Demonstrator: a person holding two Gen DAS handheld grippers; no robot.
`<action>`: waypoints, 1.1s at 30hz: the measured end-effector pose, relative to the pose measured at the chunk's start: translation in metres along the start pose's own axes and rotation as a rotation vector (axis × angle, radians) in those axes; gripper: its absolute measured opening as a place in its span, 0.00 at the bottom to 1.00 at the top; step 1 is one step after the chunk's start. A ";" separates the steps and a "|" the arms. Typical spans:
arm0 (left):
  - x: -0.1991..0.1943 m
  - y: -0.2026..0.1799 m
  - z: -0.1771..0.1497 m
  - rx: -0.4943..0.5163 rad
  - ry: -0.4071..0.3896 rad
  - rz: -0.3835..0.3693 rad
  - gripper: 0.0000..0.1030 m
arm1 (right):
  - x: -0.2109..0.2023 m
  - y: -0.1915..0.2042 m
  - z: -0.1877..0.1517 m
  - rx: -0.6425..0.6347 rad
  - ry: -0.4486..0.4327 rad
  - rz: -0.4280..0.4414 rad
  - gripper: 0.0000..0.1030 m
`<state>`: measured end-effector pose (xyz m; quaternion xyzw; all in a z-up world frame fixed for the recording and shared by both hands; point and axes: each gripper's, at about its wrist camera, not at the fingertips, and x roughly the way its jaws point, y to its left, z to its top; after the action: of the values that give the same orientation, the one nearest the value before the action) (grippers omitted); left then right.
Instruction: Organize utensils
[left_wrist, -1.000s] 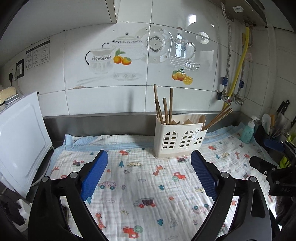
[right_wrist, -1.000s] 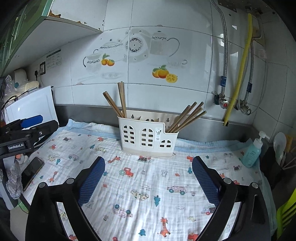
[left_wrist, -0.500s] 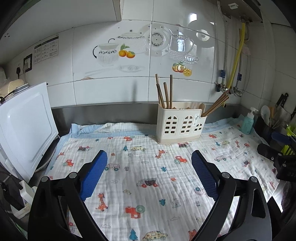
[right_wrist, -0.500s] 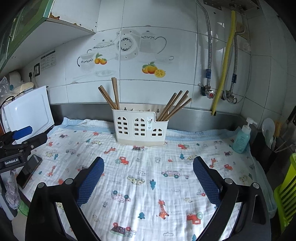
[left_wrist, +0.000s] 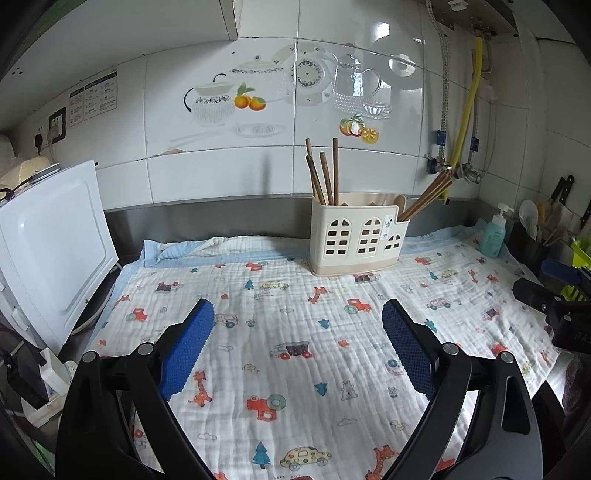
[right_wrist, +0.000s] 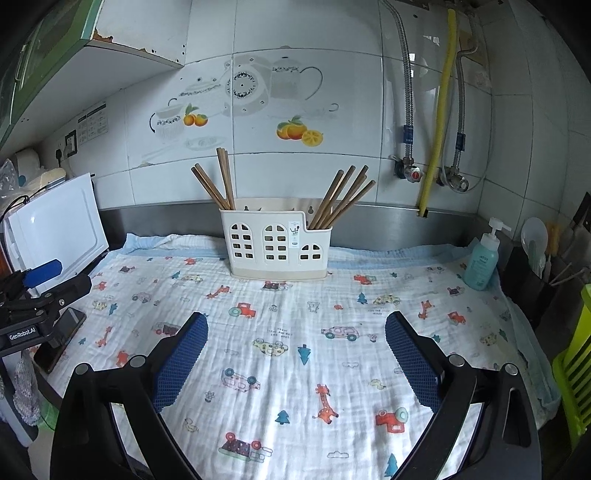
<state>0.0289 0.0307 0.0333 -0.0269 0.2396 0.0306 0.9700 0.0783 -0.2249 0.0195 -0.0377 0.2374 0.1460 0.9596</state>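
A: Jaws of the left gripper (left_wrist: 297, 345) stand spread wide and hold nothing, hovering over the printed cloth (left_wrist: 295, 350) that covers the table. Why so far back?

B: Judging by the scene, there's nothing to pick up. The chopsticks (left_wrist: 325, 173) are upright in the left compartment of the cream holder (left_wrist: 356, 236) at the far edge, a second bunch (left_wrist: 424, 197) leaning out of its right end. No utensil lies loose on the cloth.

A: Anything in the way?

B: A white appliance (left_wrist: 51, 243) at the left, a soap bottle (left_wrist: 493, 230) at the far right; both well apart from the holder.

A: And the right view?

B: The right gripper (right_wrist: 295, 354) is likewise released and empty. The holder (right_wrist: 273, 243) sits far and central, chopsticks (right_wrist: 218, 182) fanned left and others (right_wrist: 343, 195) right. A phone (right_wrist: 61, 338) lies at the cloth's left edge, the bottle (right_wrist: 482, 260) at the right.
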 end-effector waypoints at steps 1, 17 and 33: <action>-0.001 -0.001 0.000 0.001 -0.001 0.002 0.89 | 0.000 -0.001 -0.001 0.001 0.001 -0.001 0.91; -0.002 0.000 -0.012 -0.020 0.023 -0.020 0.91 | 0.002 -0.001 -0.008 0.021 0.019 0.006 0.92; -0.003 0.004 -0.014 -0.026 0.024 -0.015 0.91 | 0.004 -0.001 -0.010 0.018 0.025 0.005 0.93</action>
<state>0.0195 0.0338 0.0219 -0.0417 0.2508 0.0259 0.9668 0.0777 -0.2259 0.0083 -0.0304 0.2509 0.1456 0.9565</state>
